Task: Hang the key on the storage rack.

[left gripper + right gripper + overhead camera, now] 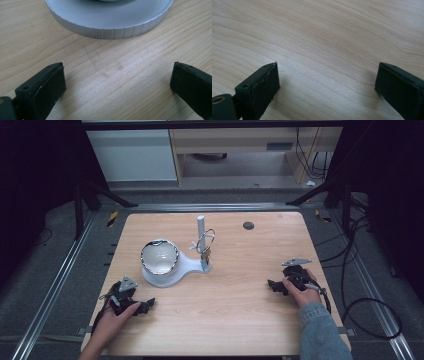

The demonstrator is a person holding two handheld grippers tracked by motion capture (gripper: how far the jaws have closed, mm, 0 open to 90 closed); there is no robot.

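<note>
A white stand (187, 265) lies mid-table with a round base holding a shiny bowl-like dish (159, 256) and an upright white post (201, 227). A metal ring with keys (205, 245) hangs on the post. My left gripper (148, 306) rests on the table at the front left, jaws wide apart and empty, just short of the stand's ribbed round rim (110, 31). My right gripper (272, 284) lies at the front right, held by a hand in a denim sleeve. Its jaws stand open over bare wood (324, 62) with nothing between them.
The wooden table (240, 320) has a small dark round hole cover (248, 225) near its far right. Black cables (350, 285) trail off the table's right side. Metal frame rails run along both sides.
</note>
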